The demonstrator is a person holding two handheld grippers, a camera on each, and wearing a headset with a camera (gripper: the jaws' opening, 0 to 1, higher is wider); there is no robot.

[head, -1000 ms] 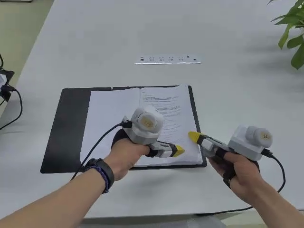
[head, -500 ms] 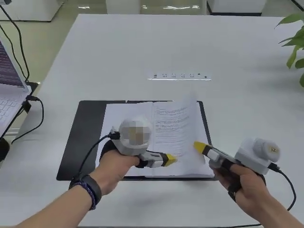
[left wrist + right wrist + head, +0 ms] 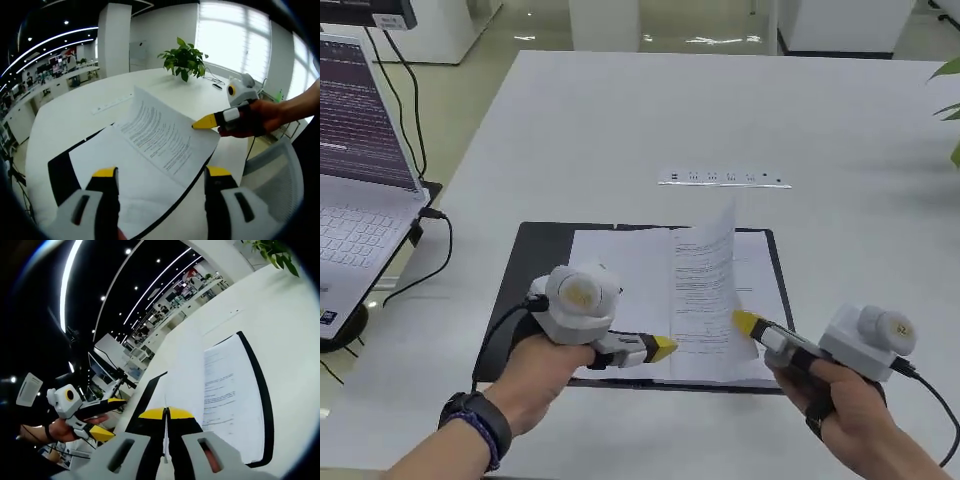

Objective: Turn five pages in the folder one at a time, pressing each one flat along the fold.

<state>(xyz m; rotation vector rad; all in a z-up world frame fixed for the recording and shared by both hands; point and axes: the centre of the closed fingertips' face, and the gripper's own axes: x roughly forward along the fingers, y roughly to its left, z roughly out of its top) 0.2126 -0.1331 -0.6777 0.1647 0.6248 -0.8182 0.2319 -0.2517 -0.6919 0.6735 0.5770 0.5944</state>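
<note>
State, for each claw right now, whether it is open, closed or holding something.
Left claw: open, holding nothing.
Right claw: closed on the lifted page.

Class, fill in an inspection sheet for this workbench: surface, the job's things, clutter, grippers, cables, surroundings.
Surface: white table, smooth.
Job's things: black folder lies open; one page lifted, upright near the fold.
Clutter: socket strip beyond the folder.
Grippers: right gripper shut on the page's edge; left gripper open, at the folder's near edge.
Cables: left gripper's cable and right gripper's cable trail toward the person; black lead by the laptop.
Surroundings: laptop at left, potted plant at right, bright windows.
</note>
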